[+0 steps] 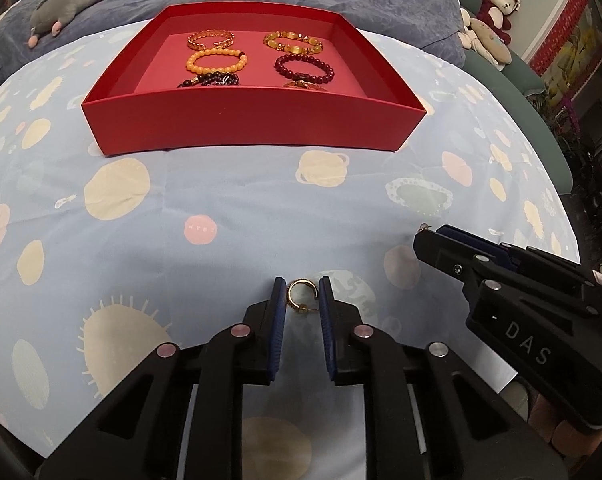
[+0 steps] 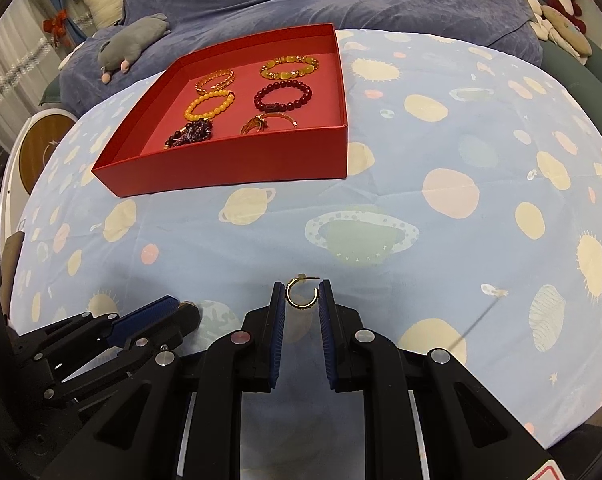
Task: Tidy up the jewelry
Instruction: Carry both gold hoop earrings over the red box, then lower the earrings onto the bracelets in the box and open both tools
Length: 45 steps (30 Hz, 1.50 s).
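A red tray [image 1: 253,128] [image 2: 237,164] holds several bracelets: a gold chain [image 1: 211,39], a yellow bead one [image 1: 216,61], an amber one [image 1: 293,42], a dark red one [image 1: 304,67] and darker pieces near the front wall. My left gripper [image 1: 302,300] has its jaws closed against a gold hoop earring [image 1: 298,299] low over the bedsheet. My right gripper [image 2: 302,298] likewise grips a second gold hoop earring [image 2: 301,295]. The right gripper shows in the left wrist view [image 1: 433,236], the left gripper in the right wrist view [image 2: 181,308].
A blue planet-print sheet [image 1: 221,200] covers the bed. A grey plush [image 1: 65,4] lies behind the tray on a blue blanket. Plush toys [image 1: 497,4] sit at the far right. A round wooden stool [image 2: 41,148] stands at the left.
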### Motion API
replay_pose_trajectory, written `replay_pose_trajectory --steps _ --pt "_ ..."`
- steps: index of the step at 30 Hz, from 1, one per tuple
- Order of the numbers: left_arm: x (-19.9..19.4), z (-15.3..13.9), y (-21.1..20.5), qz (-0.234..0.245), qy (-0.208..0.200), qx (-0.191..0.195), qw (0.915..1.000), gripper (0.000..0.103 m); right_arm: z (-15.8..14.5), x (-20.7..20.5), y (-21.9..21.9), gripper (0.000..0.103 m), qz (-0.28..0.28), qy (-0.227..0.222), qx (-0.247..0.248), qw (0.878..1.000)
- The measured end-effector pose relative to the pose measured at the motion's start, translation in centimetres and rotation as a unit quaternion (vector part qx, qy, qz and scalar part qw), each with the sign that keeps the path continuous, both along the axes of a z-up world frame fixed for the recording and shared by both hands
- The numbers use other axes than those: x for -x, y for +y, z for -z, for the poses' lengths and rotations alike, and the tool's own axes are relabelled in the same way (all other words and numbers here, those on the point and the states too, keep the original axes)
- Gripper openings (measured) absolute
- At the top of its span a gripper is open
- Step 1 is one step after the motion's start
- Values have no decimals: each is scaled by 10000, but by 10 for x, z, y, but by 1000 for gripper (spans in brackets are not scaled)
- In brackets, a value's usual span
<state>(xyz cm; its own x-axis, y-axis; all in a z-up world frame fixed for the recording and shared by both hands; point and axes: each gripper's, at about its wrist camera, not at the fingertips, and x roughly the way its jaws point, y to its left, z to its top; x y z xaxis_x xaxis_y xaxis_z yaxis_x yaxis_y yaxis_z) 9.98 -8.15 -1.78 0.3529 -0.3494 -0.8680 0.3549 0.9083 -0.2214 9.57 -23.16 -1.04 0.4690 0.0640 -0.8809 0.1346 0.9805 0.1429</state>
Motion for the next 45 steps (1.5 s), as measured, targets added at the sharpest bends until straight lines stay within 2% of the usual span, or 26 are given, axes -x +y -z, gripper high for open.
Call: replay_pose_trajectory --steps 8,16,23,28,35,45 --pt "2 -7 7 -69 -11 24 10000 16 -5 0 6 16 -61 -57 -6 10000" --pt "-15 -40 23 -305 -251 158 9991 16 -32 -13 16 16 -202 -346 -30 9992" --pt "-62 -75 25 -372 -660 194 9969 16 -64 -60 18 16 -354 -709 -80 9968" --pt "-111 -88 18 -388 -874 151 9953 16 -73 -107 16 16 -384 -822 -115 9958" --pt "-165 -73 2 -352 -849 -16 9958 16 -58 -160 14 16 -396 -733 -85 9965" --pt "-204 -39 -5 -410 -618 -137 9972 16 -27 -198 10 16 -345 -537 -108 9979"
